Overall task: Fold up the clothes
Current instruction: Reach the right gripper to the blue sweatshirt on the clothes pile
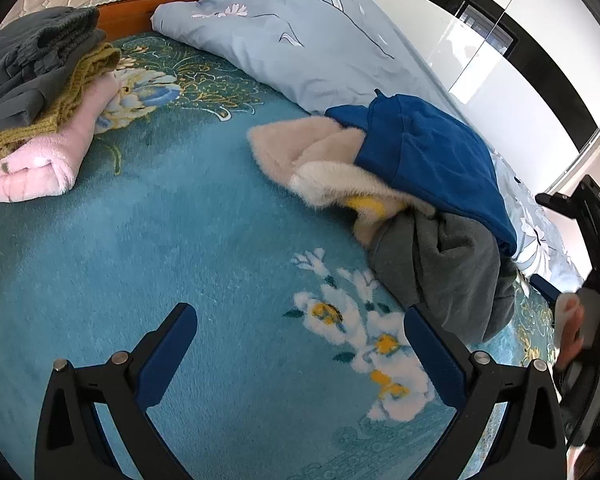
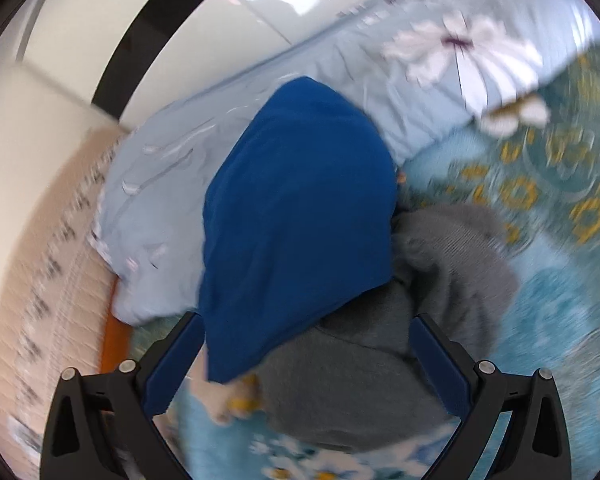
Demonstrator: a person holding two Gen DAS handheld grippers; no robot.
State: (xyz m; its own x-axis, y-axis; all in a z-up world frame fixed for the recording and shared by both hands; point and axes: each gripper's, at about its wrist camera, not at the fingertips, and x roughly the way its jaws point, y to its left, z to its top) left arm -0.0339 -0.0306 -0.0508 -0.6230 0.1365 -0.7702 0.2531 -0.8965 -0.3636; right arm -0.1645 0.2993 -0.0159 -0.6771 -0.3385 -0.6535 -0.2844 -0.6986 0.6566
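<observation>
While the left gripper point(image 1: 300, 344) hangs wide open and empty over the teal blanket point(image 1: 140, 240), the right gripper point(image 2: 306, 354), open too, straddles the blue garment point(image 2: 296, 220) at twelve o'clock, seemingly the next pick.

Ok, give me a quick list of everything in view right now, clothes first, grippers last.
Folded stack: one; grey, olive knit, pink from the top down; far left on the blanket.
Blue garment: one, royal blue, top of the unfolded heap.
Fluffy garment: one, cream with yellow, under the blue.
Grey garment: one, grey, heap's near side.
Duvet: one, pale blue floral, behind the heap.
Blanket: one, teal floral, underneath everything.
Left gripper: open, empty, over the blanket.
Right gripper: open, over the heap.
</observation>
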